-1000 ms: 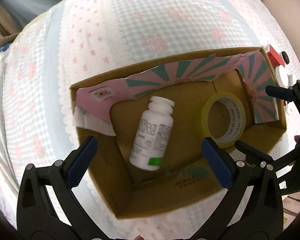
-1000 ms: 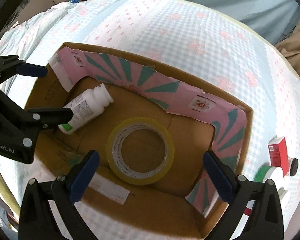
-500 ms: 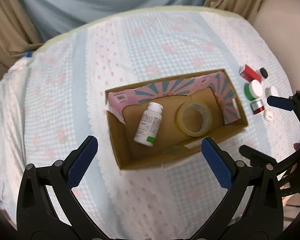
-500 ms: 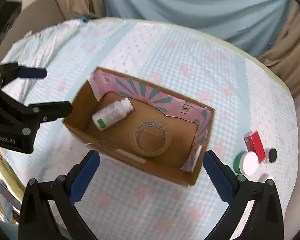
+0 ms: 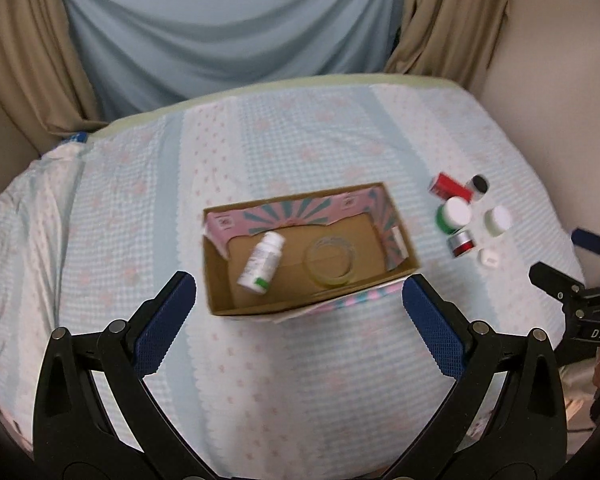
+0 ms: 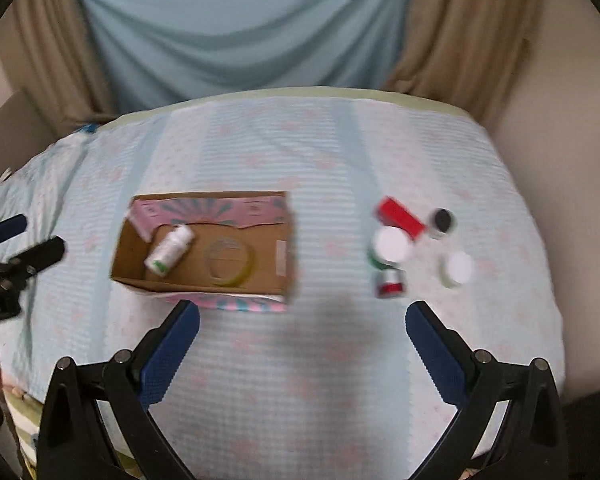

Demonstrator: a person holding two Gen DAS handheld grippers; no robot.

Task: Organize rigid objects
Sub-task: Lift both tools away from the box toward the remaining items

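Note:
An open cardboard box (image 5: 220, 272) (image 6: 130, 256) sits mid-bed. Inside lie a white pill bottle (image 5: 261, 263) (image 6: 169, 250) and a roll of clear tape (image 5: 330, 260) (image 6: 230, 261). To its right stand a red box (image 5: 448, 187) (image 6: 400, 214), a green jar with white lid (image 5: 454, 214) (image 6: 389, 246), a black-lidded jar (image 5: 479, 185) (image 6: 443, 221), a pale white-lidded jar (image 5: 497, 220) (image 6: 457, 268), a red-and-silver tin (image 5: 462, 243) (image 6: 390, 283) and a small white cap (image 5: 488, 258). My left gripper (image 5: 300, 308) and right gripper (image 6: 302, 324) are both open, empty, high above the bed.
The bed has a pale blue and pink patterned cover (image 5: 300, 140). Blue and beige curtains (image 5: 236, 20) hang behind it. A beige wall (image 5: 560, 80) runs along the right side.
Both grippers have pulled up and back from the box; the whole bed and the group of jars are now in view. The right view has swung towards the jars.

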